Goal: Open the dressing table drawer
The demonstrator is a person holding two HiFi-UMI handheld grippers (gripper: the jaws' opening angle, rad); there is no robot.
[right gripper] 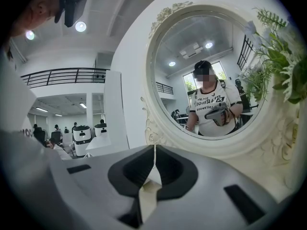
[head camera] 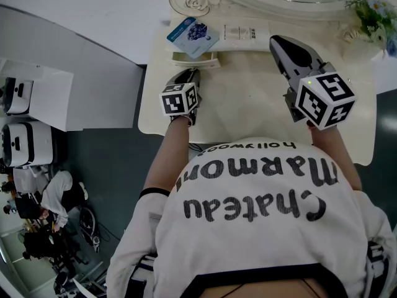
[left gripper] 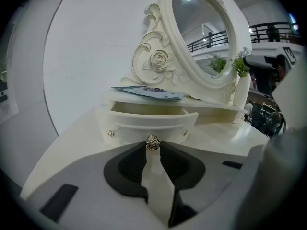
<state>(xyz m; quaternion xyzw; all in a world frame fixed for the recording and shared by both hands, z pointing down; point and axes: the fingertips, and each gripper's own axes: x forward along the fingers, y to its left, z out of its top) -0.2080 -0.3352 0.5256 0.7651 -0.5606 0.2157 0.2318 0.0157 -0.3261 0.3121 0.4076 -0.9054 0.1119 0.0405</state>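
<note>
Left gripper (left gripper: 153, 147): jaws narrowed, pinching the small rose-shaped metal knob (left gripper: 153, 140) of the cream, curved-front drawer (left gripper: 144, 122). The drawer is partway out, below the oval mirror (left gripper: 204, 37). Right gripper (right gripper: 154, 150): jaws closed, empty.

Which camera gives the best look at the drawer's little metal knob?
The left gripper view: the knob sits close up, pinched by the fingers of the left gripper. In the head view that gripper covers it; only the open drawer shows. The right gripper view faces the mirror, no knob.
</note>
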